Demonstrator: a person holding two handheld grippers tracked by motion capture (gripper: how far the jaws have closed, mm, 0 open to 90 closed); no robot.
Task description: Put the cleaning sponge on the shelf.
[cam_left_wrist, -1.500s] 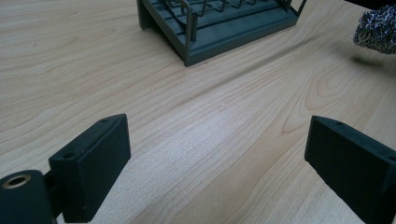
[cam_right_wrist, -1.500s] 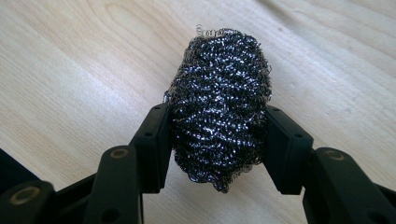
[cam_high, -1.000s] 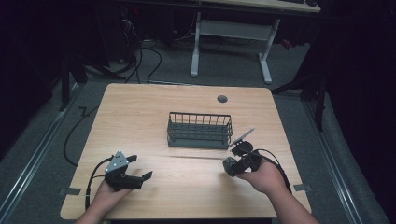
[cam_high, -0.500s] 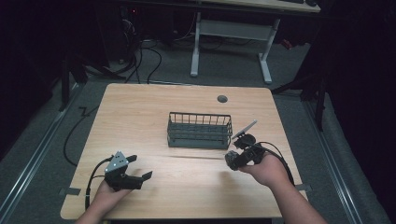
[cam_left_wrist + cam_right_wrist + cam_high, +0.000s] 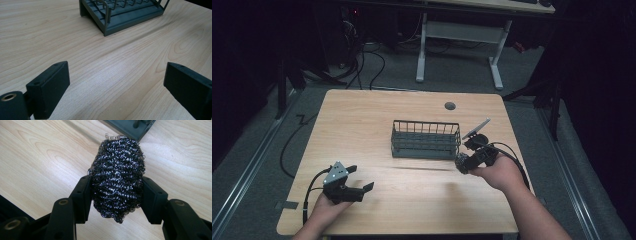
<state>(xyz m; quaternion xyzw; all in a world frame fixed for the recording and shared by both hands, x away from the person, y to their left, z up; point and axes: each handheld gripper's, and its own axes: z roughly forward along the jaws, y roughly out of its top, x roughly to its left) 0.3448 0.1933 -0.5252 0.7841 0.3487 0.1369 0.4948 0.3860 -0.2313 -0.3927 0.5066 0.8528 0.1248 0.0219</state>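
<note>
A dark steel-wool scourer [image 5: 117, 170] is squeezed between the two black jaws of my right gripper [image 5: 116, 195], which is shut on it. In the high view that gripper [image 5: 463, 161] hangs just off the right front corner of the grey wire basket [image 5: 425, 140], with the scourer [image 5: 460, 162] a little above the wood. My left gripper [image 5: 361, 177] rests near the table's front left, jaws wide open and empty. From the left gripper view its jaws [image 5: 117, 75] frame bare wood, with the basket [image 5: 125, 12] farther ahead.
The wooden table [image 5: 377, 115] has a round cable hole [image 5: 450, 106] at the back right. A corner of the basket [image 5: 130, 127] lies just beyond the scourer. Cables trail from both grippers. Behind the table stands a white desk frame [image 5: 459, 30].
My right hand has risen with the scourer and drifted slightly away from the front edge, toward the basket's right end. The left hand has stayed put.
</note>
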